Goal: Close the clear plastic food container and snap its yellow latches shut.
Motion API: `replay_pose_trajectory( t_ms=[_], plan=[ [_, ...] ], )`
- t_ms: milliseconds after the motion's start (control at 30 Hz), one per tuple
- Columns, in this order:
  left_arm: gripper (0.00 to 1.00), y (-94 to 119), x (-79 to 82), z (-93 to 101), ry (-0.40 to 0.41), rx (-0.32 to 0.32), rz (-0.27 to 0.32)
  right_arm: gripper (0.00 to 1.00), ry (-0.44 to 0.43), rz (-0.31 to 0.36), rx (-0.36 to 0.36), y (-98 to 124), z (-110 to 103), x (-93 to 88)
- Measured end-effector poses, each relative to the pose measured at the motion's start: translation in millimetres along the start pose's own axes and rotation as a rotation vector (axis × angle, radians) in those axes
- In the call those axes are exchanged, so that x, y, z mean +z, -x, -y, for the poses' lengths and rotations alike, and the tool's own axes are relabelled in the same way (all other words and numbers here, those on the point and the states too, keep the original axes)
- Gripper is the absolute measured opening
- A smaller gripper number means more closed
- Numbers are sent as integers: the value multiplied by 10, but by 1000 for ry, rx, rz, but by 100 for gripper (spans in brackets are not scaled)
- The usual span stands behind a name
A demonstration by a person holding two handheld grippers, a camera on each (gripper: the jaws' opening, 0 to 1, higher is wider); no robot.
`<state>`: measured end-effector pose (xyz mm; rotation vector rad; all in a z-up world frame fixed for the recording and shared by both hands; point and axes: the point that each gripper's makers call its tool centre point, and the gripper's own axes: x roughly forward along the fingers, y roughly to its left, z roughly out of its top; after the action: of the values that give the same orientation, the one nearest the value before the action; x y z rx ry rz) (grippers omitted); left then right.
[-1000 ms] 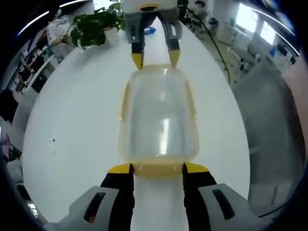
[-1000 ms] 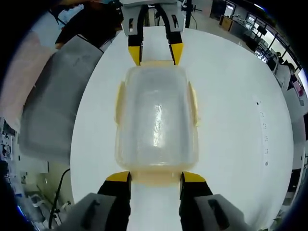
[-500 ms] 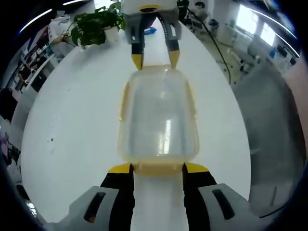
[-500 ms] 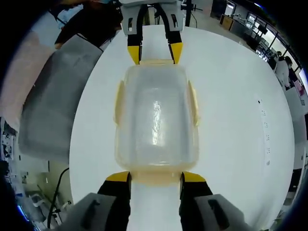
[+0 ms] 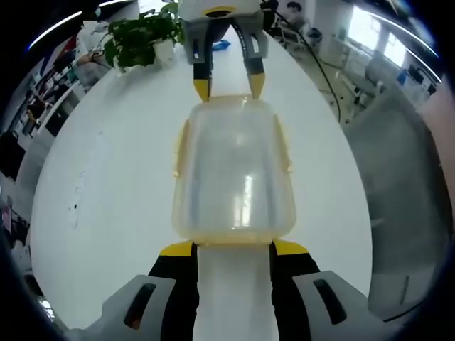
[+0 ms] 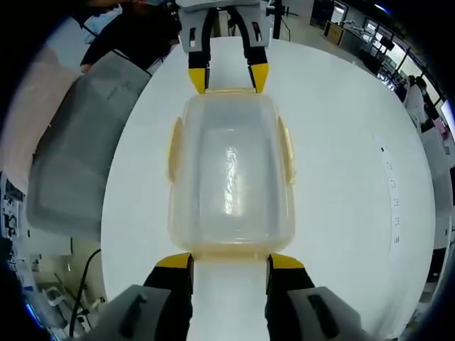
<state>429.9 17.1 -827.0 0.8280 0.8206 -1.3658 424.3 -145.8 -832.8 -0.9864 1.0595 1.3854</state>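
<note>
food container (image 5: pixel 233 177): clear plastic, slightly frosted, glossy, streak of light glare on the lid
latches (image 6: pixel 173 150): yellow plastic, translucent, smooth
table (image 5: pixel 114 177): white top, smooth, faint sheen, a few dark specks
left gripper (image 5: pixel 232 249): fingertips (image 5: pixel 178 249) yellow, matt; black matt jaw arms; grey smooth plastic housing
right gripper (image 6: pixel 229 261): same yellow tips, black arms, grey plastic shell
chair cover (image 6: pixel 75 142): grey, matt, cloth-like
plant (image 5: pixel 138 35): green leaves, slightly shiny

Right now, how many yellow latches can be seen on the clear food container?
4: on the container, one latch on each long side, one at each short end, near and far.
</note>
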Motion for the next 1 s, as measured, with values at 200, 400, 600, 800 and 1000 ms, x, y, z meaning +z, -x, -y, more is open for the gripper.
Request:
replay_pose_trajectory(
  t_ms=[200, 400, 600, 800, 1000],
  plan=[
    [37, 3, -1, -4, 2, -6, 4, 38, -15, 9, 0, -2, 0, -4],
    [38, 5, -15, -44, -29, 36, 4, 38, -36, 14, -5, 0, -7, -9],
    [38, -11, -120, 21, -28, 23, -19, 40, -57, 14, -24, -1, -5, -71],
    [38, 61, -123, -27, 33, 44, 8, 41, -100, 23, -49, 55, 11, -113],
    [38, 163, -71, -55, 74, 60, 48, 40, -123, 39, -72, 131, 21, -84]
  ],
)
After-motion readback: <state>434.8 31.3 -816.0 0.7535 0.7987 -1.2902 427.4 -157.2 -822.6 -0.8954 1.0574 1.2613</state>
